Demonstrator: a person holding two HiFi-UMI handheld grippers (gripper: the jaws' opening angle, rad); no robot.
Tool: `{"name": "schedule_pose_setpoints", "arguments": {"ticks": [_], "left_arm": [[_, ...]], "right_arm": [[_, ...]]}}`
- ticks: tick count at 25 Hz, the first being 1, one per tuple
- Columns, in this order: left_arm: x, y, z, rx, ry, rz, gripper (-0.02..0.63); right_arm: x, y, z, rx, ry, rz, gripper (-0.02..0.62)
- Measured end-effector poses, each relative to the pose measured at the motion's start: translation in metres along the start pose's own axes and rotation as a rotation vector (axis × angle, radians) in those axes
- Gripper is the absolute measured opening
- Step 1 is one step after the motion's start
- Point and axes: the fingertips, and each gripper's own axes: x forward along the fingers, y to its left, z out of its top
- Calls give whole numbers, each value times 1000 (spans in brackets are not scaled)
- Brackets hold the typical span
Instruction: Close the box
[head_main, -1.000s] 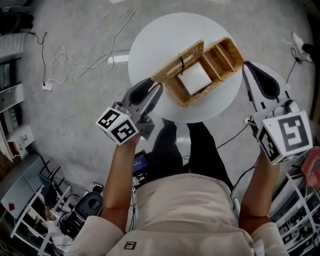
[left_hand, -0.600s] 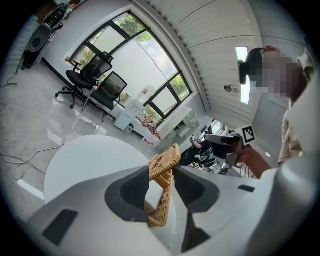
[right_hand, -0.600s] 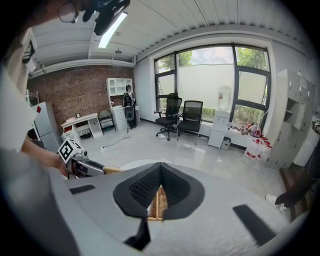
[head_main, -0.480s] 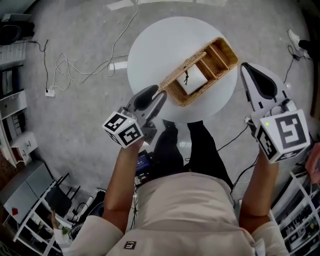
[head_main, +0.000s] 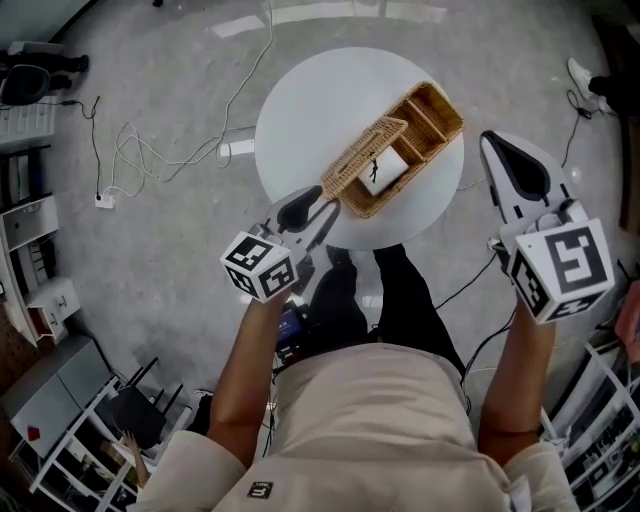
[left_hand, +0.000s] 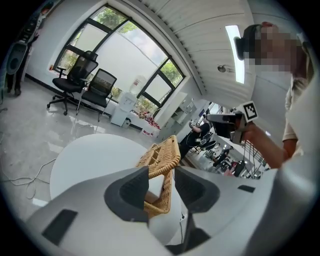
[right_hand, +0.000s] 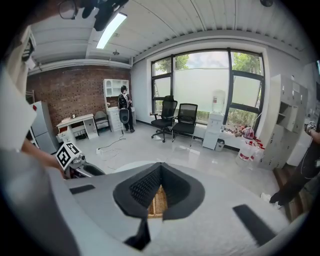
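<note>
While the lid leans half-down over the wicker box on the round table, I would nudge it flat with my left gripper, whose jaws stand apart around the lid's near edge without pinching it. My right gripper waits beside the table, jaws together, empty. One compartment holds a white block; the narrow ones look empty.
</note>
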Motion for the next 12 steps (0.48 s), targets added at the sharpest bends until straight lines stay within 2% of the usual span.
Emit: {"name": "schedule_pose_setpoints", "arguments": {"ticks": [4,12], "left_arm": [[5,-2,-8,42,42,-2,152],[7,-14,-17,73,115,-10,152]], "right_arm": [[-3,-4,0,3,-12,-15,-8],[-21,-6,6,4,-23,-30,-8]]}}
